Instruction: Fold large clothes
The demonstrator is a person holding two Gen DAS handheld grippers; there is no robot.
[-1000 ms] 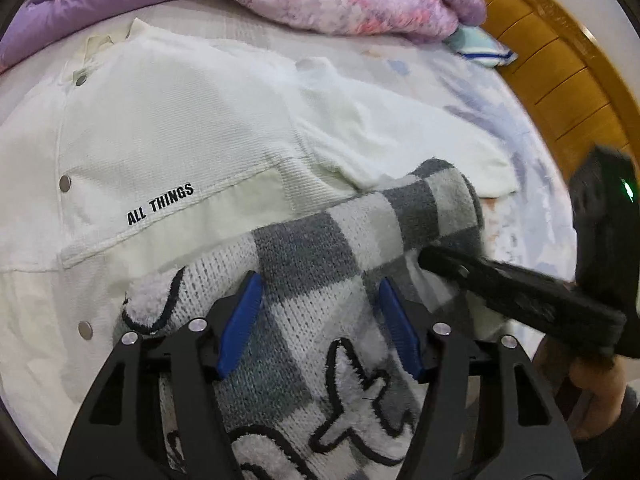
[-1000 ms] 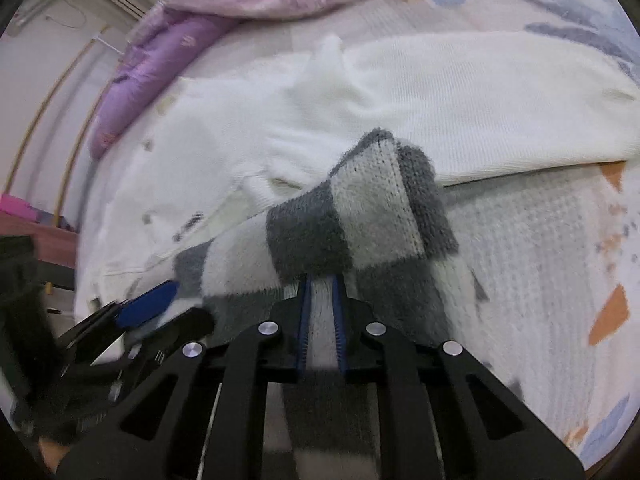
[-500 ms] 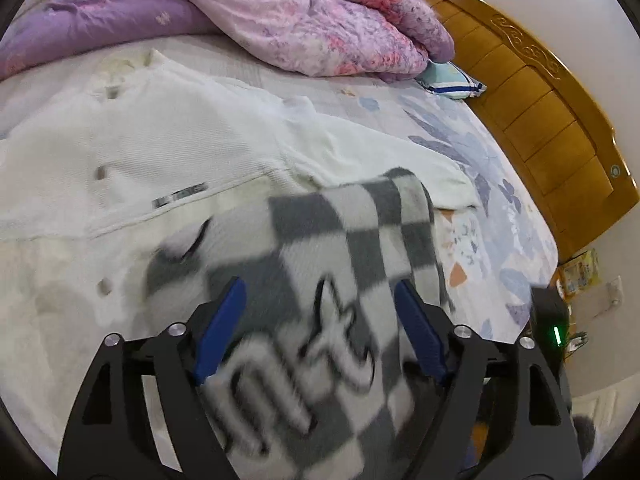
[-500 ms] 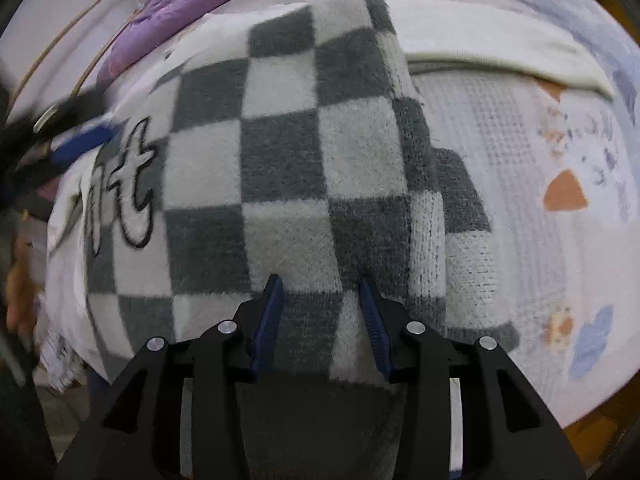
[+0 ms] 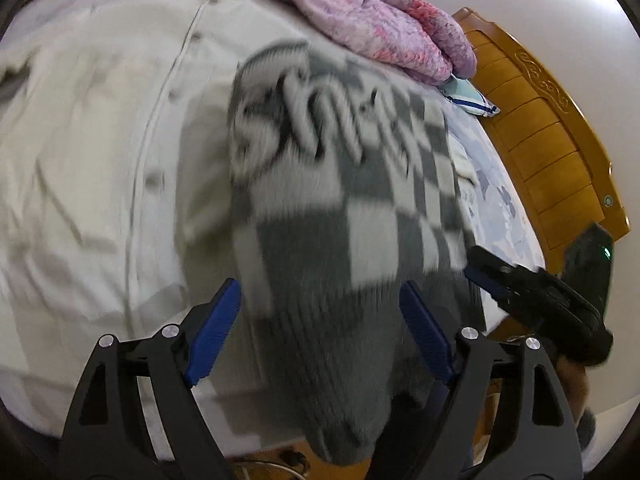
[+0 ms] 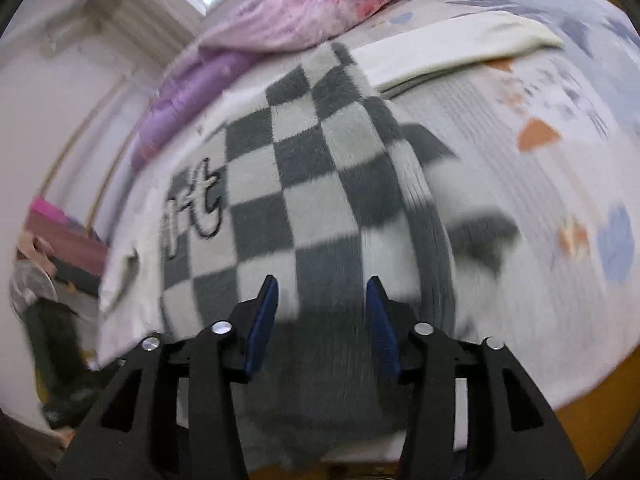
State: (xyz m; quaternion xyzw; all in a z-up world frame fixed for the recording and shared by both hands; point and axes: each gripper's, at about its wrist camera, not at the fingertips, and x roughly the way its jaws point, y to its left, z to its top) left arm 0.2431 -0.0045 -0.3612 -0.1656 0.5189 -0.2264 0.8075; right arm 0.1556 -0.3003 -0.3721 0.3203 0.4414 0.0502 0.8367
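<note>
A grey-and-white checked sweater (image 5: 360, 208) with black lettering lies stretched out on top of a white jacket (image 5: 100, 140) on the bed. Its grey hem hangs over the bed's near edge. My left gripper (image 5: 320, 328) is open wide, with the hem lying loose between its blue pads. In the right wrist view the sweater (image 6: 312, 168) fills the middle. My right gripper (image 6: 322, 320) is opening, and its pads stand clear of the knit below them. The right gripper (image 5: 486, 276) also shows at the sweater's right edge. A white jacket sleeve (image 6: 460, 48) lies beyond the sweater.
A pink and purple quilt (image 5: 380, 24) is heaped at the far side, with a wooden headboard (image 5: 552, 140) and a small striped pillow (image 5: 468, 98) beside it. The patterned sheet (image 6: 540, 184) lies right of the sweater. Floor clutter and a fan (image 6: 32, 288) sit beyond the bed's left edge.
Both grippers pulled back toward the bed's near edge, drawing the sweater out long over the jacket. The right gripper, shut on the hem before, has let go. The left jaws widened.
</note>
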